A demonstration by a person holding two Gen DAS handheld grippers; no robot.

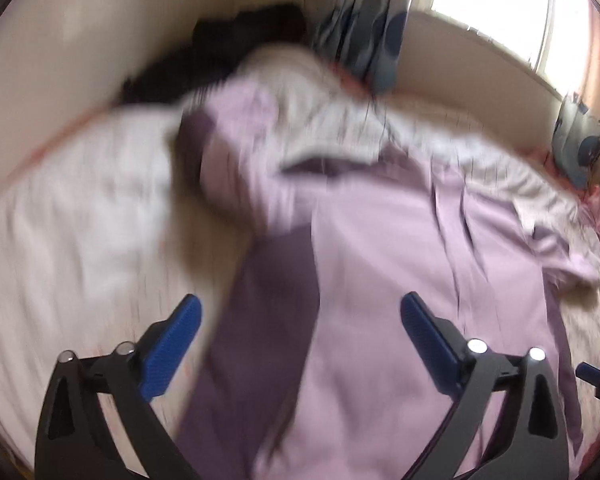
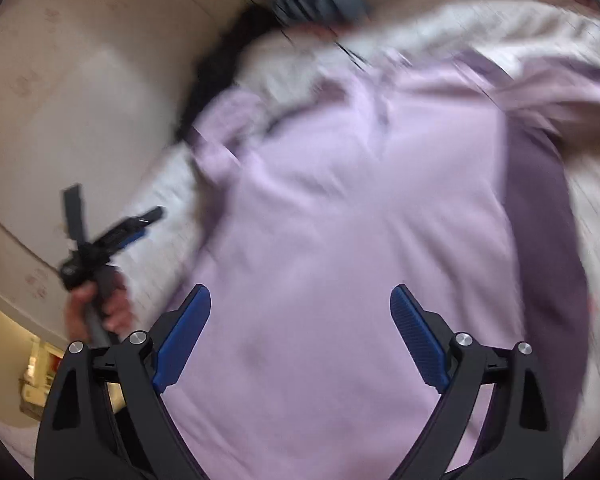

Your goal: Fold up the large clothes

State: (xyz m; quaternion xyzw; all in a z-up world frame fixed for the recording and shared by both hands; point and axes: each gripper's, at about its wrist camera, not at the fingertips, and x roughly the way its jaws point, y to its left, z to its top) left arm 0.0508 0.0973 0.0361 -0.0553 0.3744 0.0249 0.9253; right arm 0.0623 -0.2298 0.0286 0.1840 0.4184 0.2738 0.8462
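A large lilac garment [image 1: 380,260] with a darker purple panel [image 1: 268,320] lies spread on a bed, rumpled at its far end. Both views are blurred. My left gripper [image 1: 300,304] hovers over its near part, blue pads wide apart, nothing between them. In the right wrist view the same garment [image 2: 340,200] fills the middle, its dark panel [image 2: 540,240] on the right. My right gripper [image 2: 300,292] is open above it and empty. The left gripper [image 2: 116,200] appears there too, held by a hand [image 2: 100,308] over the bed's left side.
A white sheet [image 1: 60,220] covers the bed. A pale grey cloth [image 1: 340,120] lies bunched behind the garment, with a black pile [image 1: 220,52] in the corner. A patterned curtain [image 1: 364,32] and a bright window [image 1: 500,0] stand behind, and a cream wall [image 1: 100,40] runs along the left.
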